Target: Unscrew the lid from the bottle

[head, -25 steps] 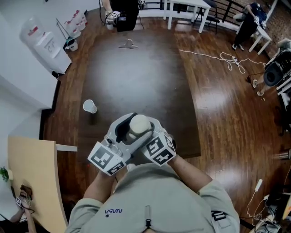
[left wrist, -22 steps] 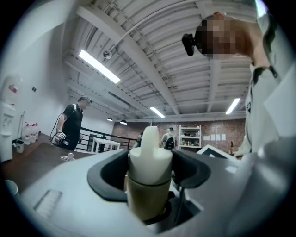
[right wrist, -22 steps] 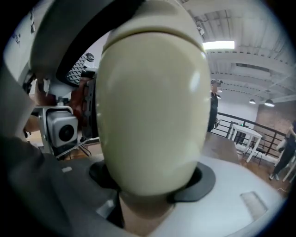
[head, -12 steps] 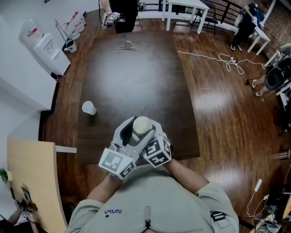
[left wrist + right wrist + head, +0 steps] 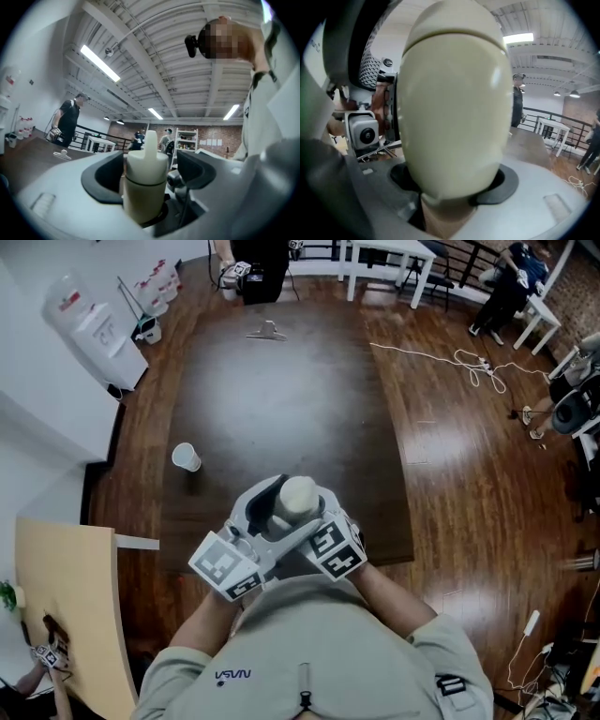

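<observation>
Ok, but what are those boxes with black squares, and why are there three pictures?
Those boxes are parts of two hand-held grippers, and a person works them. There is no robot. The head view comes from a camera on the person's head, looking down. The other two views come from cameras riding on each gripper. On the brown table are a paper cup and a small clip. The right gripper clamps a cream bottle. The left gripper sits around its lid. Its jaws have just been opening and are not pressing.

Bright, even light from ceiling strip lamps point(image 5: 99, 63); glare on surface point(image 5: 281, 385) & floor point(image 5: 459, 442); fisheye-warped edges; bottle point(image 5: 454, 103) blurred close-up.
</observation>
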Demonstrator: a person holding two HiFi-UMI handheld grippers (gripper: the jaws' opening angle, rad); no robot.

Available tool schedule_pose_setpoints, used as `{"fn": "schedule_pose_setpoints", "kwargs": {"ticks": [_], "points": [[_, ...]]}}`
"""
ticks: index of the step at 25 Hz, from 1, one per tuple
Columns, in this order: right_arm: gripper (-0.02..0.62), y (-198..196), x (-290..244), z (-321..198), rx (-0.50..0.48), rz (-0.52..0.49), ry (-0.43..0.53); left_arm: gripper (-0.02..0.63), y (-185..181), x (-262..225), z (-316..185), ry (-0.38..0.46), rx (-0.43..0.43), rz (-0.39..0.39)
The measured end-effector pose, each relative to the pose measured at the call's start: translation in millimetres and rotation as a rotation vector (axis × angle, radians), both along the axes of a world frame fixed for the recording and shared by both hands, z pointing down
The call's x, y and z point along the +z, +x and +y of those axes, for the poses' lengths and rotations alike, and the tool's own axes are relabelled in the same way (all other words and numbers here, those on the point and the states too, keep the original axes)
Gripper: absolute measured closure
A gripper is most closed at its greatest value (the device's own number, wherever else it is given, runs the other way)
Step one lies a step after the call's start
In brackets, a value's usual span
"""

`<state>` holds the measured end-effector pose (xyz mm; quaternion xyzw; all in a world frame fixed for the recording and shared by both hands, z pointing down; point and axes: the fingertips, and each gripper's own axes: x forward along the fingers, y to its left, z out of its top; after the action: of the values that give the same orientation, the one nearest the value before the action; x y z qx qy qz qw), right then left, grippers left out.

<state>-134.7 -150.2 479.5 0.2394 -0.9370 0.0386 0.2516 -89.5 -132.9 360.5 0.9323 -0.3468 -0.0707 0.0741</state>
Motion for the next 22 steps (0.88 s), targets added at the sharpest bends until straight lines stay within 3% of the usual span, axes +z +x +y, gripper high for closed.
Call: {"fn": "schedule_pose_setpoints", "kwargs": {"ticks": [4,9,13,17,22], "points": [[0.296,-7,-10,27,-0.220,-0.046,-0.081,0.229,-10,-11,13,-0.047,0.179,0.082],[0.296,-3,-29,83,-0.639,-0.077,-0.205,0.229,-14,-31,34,-0.034,0.402,0.104],[0.296,3,-39,121,-0.890,-0.060,-0.318,0.230,-13,-44,47,-0.007,0.535,0.102],[0.296,8,-42,142,-1.017,-0.057,-0.384,0.229,-1,-44,58,-0.020,0.634,0.068],[0.296,10,-39,152,-1.076,-0.023,-0.409,0.251,1,-35,62,-0.019,0.688,0.053]]}}
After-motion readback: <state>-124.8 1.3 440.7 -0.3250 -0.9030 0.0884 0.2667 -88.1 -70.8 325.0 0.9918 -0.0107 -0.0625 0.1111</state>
